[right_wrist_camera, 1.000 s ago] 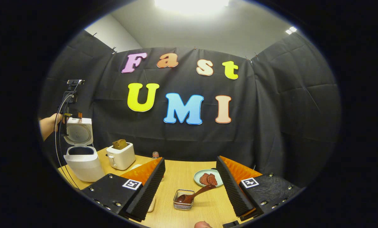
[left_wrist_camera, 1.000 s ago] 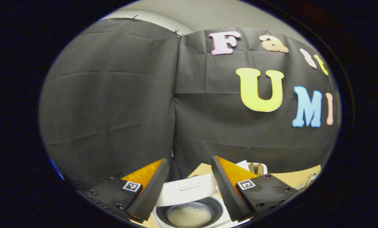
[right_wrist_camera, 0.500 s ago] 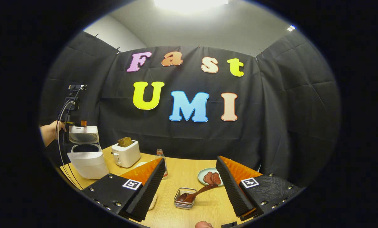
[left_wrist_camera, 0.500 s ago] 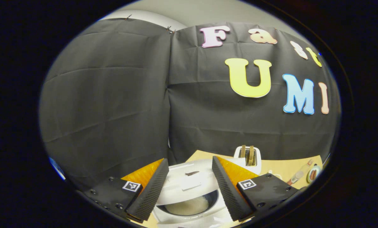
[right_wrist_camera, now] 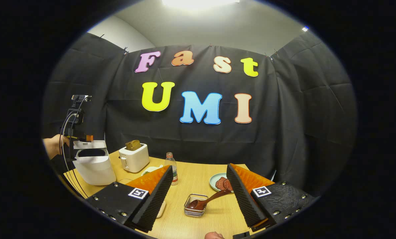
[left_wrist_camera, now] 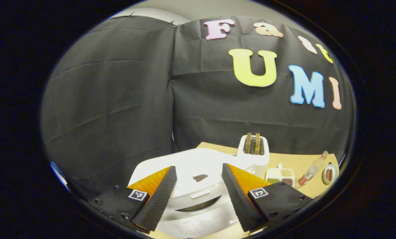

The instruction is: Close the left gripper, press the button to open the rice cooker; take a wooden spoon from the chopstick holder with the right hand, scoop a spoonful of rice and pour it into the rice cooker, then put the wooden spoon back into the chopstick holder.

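Note:
The white rice cooker sits right under my left gripper, which is open with a finger on each side of the lid. The lid is down almost flat, with a thin dark gap at its front. In the right gripper view the cooker stands at the table's left end, with a hand holding the left gripper over it. The wooden spoon lies tilted in the wire chopstick holder. My right gripper hangs open above and short of it, holding nothing.
A white toaster with bread stands beside the cooker, then a small bottle and a plate of meat slices. A divided dish of beans lies near the toaster. The wooden table ends at the black cloth walls.
The cooker lid has swung down from upright to nearly shut, hiding the pot and rice, with the left gripper following it. The right gripper has barely shifted and stays open.

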`<state>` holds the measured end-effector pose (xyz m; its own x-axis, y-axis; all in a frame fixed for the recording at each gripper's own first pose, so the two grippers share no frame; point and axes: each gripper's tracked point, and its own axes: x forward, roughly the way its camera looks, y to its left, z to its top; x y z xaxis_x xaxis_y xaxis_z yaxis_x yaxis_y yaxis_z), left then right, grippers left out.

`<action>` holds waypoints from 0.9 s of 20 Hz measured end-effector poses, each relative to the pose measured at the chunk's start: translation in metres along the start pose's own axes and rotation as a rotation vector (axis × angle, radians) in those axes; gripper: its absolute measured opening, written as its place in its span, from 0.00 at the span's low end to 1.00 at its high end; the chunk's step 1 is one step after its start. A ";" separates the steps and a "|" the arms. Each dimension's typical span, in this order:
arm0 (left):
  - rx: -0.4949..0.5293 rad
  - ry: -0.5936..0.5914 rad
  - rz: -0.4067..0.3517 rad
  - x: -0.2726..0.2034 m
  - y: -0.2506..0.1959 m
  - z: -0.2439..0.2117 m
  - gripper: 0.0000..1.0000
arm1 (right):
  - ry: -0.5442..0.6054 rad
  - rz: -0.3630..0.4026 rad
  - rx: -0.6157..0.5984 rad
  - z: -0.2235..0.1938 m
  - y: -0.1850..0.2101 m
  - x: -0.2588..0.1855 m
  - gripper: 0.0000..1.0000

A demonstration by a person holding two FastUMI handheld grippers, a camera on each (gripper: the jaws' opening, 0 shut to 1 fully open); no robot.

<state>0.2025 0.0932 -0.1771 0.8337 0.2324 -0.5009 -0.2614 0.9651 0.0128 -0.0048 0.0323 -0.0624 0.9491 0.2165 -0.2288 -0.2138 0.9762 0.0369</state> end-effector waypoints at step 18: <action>0.046 0.111 -0.053 0.014 -0.007 -0.064 0.96 | 0.008 -0.003 -0.017 0.000 0.018 0.000 0.99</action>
<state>0.1846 0.0815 -0.2400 0.7860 0.1687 -0.5948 -0.1937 0.9808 0.0222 -0.0083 0.0497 -0.0618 0.9478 0.2137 -0.2367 -0.2151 0.9764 0.0199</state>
